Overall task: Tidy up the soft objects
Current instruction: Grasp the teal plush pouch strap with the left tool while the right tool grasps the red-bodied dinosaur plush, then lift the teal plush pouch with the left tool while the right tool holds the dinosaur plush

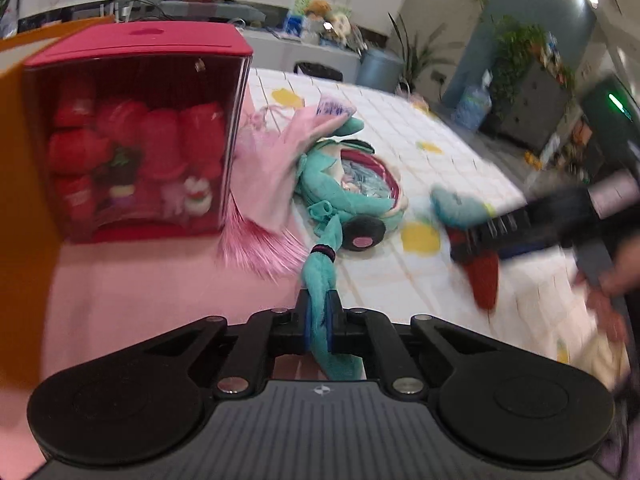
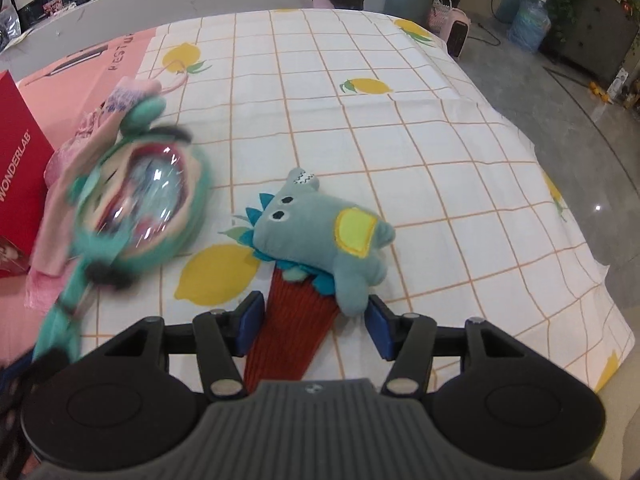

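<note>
The left gripper (image 1: 318, 312) has its blue pads pressed together on a long teal strand of the teal plush doll (image 1: 344, 188); the strand runs up out of the jaws, past a black band, to the doll's round head, which lies farther ahead on the lemon-print cloth (image 1: 400, 120). In the right wrist view the same doll (image 2: 148, 208) is blurred and sits off to the left of the right gripper.

The right gripper (image 2: 312, 320) has its jaws spread, with no pad visibly pressing on anything. Between them lies the ribbed red part (image 2: 292, 320) of a blue-green dinosaur plush (image 2: 320, 232). One of the plush's stubby legs hangs just beside the right-hand pad, while the head with its teal spikes and yellow belly patch rests ahead of the fingertips on the cloth (image 2: 400, 120). From the left wrist view this plush (image 1: 460, 208) and the right gripper (image 1: 492, 232) over it appear smeared, at the right.

Left of the doll, a pink fabric piece with a fringe (image 1: 272, 184) lies touching it, leaning against a red box with a clear front (image 1: 136, 136) full of red soft items. The box stands on a pink surface (image 1: 140, 280), with an orange panel (image 1: 24, 160) at its left side.
</note>
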{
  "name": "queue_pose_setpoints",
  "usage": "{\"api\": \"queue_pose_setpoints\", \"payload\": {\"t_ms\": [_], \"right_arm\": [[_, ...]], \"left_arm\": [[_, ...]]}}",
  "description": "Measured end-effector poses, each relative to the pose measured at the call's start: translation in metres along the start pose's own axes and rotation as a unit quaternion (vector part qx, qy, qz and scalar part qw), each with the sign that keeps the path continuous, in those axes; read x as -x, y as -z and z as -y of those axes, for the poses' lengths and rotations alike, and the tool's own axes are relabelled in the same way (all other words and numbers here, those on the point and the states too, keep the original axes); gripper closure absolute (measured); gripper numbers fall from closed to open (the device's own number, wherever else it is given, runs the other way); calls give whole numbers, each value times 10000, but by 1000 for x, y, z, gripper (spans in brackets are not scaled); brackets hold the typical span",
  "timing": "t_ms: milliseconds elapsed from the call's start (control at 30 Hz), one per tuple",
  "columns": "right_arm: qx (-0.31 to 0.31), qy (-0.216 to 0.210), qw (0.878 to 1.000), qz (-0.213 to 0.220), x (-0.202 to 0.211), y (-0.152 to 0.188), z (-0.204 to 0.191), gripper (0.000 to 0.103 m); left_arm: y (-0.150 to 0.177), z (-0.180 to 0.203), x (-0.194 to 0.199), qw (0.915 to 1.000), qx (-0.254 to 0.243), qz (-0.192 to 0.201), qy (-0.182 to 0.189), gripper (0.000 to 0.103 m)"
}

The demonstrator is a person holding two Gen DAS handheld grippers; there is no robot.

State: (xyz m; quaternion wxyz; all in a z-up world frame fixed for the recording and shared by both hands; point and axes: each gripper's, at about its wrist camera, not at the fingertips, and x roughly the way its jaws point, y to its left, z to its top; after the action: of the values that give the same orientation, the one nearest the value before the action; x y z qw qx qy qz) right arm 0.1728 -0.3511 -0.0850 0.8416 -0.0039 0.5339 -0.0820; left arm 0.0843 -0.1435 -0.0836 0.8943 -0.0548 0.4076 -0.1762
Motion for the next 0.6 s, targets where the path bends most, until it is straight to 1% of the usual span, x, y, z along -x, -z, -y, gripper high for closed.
{"api": "queue_pose_setpoints", "payload": {"t_ms": [67,133,200,267,300,367,400,433,467,500,533,567,600], "right_arm": [[14,20,10000,-8,0,0,-1,45],[24,5,10000,-15,-1,-1,-2,45],[41,-6,10000,-17,-2,-2,-2,45],[68,-25,10000,-16,-2,-3,-2,45],[84,-44,10000,-11,-3,-3,-3,45],[124,-69,9999,2,-3,-4,-4,45],[148,-67,9999,3,-3,-5,-5,45],[170,-64,9998,2,-3,-5,-5,45],[189,-64,9998,0,-3,-5,-6,45],[197,-76,9998,-2,-3,-5,-6,45],[198,-98,9998,-6,-2,-4,-5,45],[193,-127,9997,-17,-2,-3,-5,45],[182,-152,9997,-32,-1,-2,-4,45]], "left_arm": [[4,2,14,9992,-349,-162,-115,96],[7,0,26,9970,-583,-459,-230,96],[8,-9,37,9946,-558,-867,-138,95],[9,-19,47,9928,-504,-1082,-118,95],[8,-23,53,9926,-553,-1075,-113,94],[11,-25,67,9933,-820,-808,-88,92],[12,-26,72,9934,-876,-730,-91,90],[11,-27,75,9939,-830,-721,-56,90],[10,-30,76,9946,-743,-721,20,86],[8,-32,76,9951,-675,-720,65,71],[7,-34,77,9951,-652,-735,98,58],[7,-32,77,9950,-669,-735,111,33],[6,-31,78,9950,-699,-705,113,29]]}}
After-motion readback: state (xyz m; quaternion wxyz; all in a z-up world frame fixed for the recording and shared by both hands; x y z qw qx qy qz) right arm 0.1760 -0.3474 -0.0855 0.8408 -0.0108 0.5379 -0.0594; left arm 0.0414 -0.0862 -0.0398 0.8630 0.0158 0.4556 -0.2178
